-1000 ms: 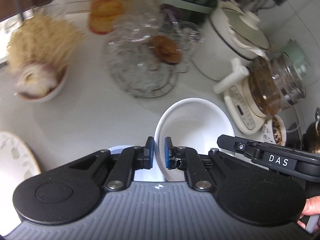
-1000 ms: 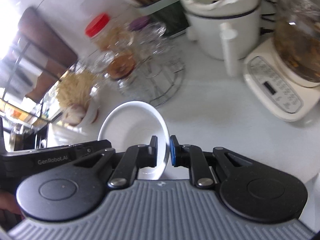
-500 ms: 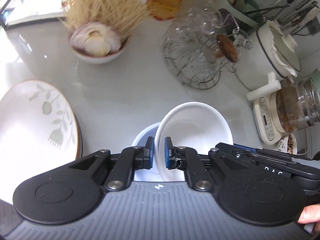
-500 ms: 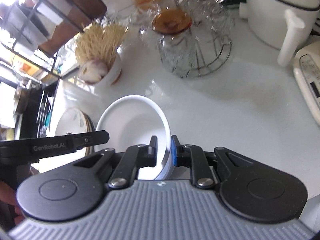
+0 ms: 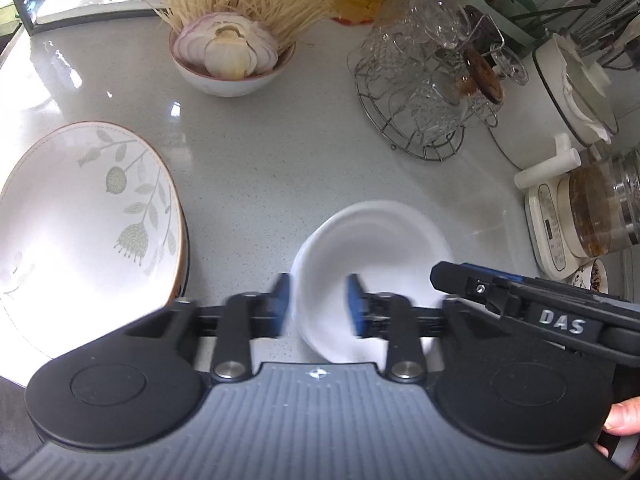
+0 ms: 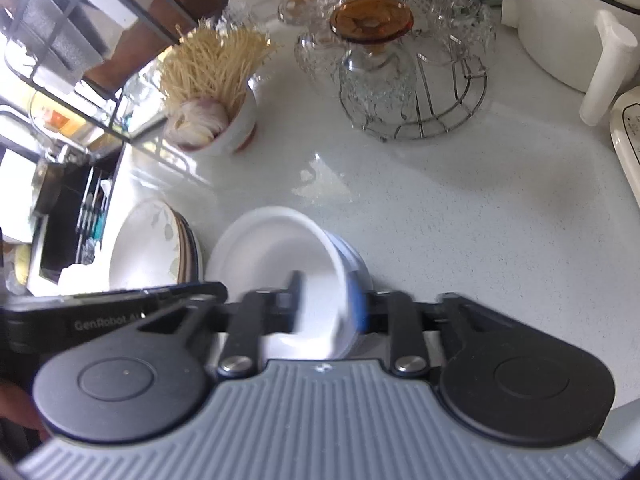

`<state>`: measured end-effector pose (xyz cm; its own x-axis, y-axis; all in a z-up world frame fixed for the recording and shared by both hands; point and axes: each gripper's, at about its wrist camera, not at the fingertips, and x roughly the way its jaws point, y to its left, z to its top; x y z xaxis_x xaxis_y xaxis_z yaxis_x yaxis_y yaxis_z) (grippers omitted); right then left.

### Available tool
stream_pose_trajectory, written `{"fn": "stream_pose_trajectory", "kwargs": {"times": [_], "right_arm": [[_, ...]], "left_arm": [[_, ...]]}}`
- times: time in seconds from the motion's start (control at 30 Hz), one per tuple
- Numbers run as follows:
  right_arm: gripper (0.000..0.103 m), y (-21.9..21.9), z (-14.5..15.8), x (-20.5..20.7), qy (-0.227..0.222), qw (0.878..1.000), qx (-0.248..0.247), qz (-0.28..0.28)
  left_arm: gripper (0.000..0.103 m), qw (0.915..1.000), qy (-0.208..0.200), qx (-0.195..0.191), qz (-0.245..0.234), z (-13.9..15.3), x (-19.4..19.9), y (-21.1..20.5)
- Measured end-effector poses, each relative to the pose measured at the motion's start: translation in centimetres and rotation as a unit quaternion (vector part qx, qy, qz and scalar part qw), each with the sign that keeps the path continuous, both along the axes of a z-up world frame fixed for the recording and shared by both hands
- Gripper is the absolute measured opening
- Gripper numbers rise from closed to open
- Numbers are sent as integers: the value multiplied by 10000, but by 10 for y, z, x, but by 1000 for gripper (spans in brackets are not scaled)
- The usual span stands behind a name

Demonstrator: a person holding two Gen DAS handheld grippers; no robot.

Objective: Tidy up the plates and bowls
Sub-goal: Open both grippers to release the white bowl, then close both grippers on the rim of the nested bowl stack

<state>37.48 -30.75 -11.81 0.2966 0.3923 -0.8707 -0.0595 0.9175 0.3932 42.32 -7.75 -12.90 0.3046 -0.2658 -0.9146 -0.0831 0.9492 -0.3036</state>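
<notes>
A white bowl (image 5: 380, 248) sits on the grey counter, nested in a blue-sided bowl (image 6: 356, 268); it also shows in the right wrist view (image 6: 276, 248). My left gripper (image 5: 318, 304) is open, its blurred fingers straddling the bowl's left rim without gripping it. My right gripper (image 6: 330, 306) is open too, its fingers on either side of the right rim. A stack of leaf-patterned plates (image 5: 80, 220) lies to the left of the bowls, and shows in the right wrist view (image 6: 152, 248).
A bowl with noodles and an onion (image 5: 232, 56) stands behind. A wire rack of glasses (image 5: 428, 92) is at the back right. A white pot (image 5: 560, 96) and a glass kettle on its base (image 5: 580, 216) line the right side.
Both grippers have opened and let go of the white bowl's rim. The bowl has come down to rest in the blue-sided bowl beside the plates.
</notes>
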Motion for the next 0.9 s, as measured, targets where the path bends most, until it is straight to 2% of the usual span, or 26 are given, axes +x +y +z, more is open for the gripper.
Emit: {"fn": "stream_pose_trajectory", "kwargs": {"times": [0.07, 0.33, 0.63, 0.9], "right_arm": [[59, 0, 1, -5, -221, 9997, -23, -22], [59, -9, -6, -10, -459, 9988, -49, -130], [59, -20, -32, -4, -42, 9988, 310, -368], [59, -19, -49, -2, 217, 9984, 328, -402]], "left_arm": [[51, 9999, -135, 42, 3, -1, -3, 0], [51, 9994, -280, -74, 180, -12, -8, 3], [51, 9992, -280, -153, 252, -28, -6, 1], [51, 9991, -168, -220, 334, -43, -2, -1]]}}
